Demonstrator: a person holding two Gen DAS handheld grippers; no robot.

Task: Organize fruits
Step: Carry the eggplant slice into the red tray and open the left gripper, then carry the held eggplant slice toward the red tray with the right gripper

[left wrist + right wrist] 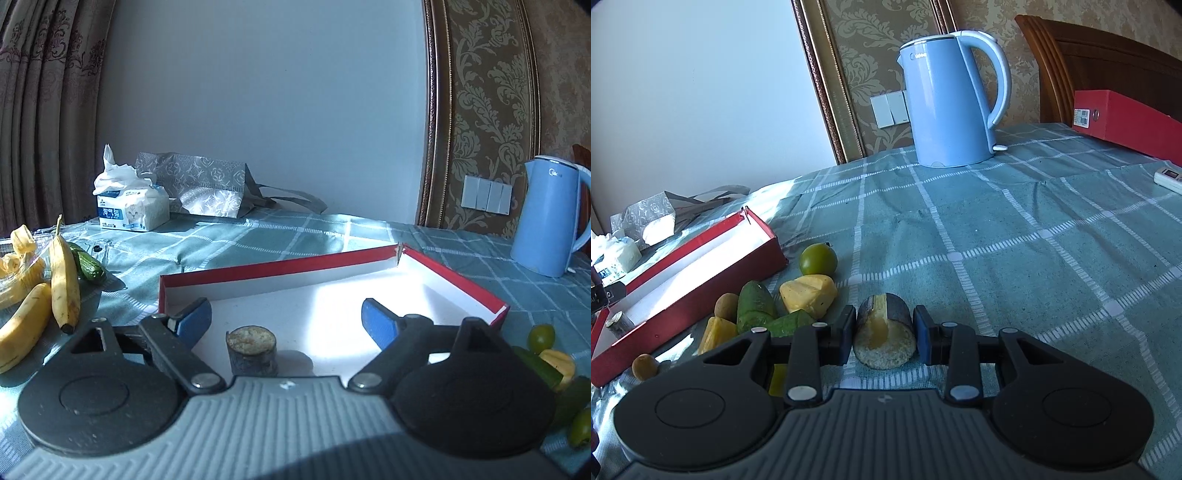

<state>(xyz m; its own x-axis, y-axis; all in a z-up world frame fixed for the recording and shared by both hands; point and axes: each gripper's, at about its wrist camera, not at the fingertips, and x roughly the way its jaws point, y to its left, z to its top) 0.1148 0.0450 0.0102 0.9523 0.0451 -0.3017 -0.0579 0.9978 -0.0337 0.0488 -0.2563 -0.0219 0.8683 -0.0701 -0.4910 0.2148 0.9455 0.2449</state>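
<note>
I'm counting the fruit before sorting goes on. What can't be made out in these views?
- Left wrist view: green fruits at the right edge, partly cut off and hidden by the left gripper.
- Right wrist view: yellow piece mostly hidden behind the right gripper.
- Left wrist view: peeled bananas cut off at the left edge.

Tissue pack, far left of the desk: dark blue band with large white Chinese characters beside a kitten picture; smaller print beneath is too small to read.

Blue kettle: faint brand mark near the top rim, letters not legible.

Red box at the far right: white barcode sticker on its end, print too small to read.
</note>
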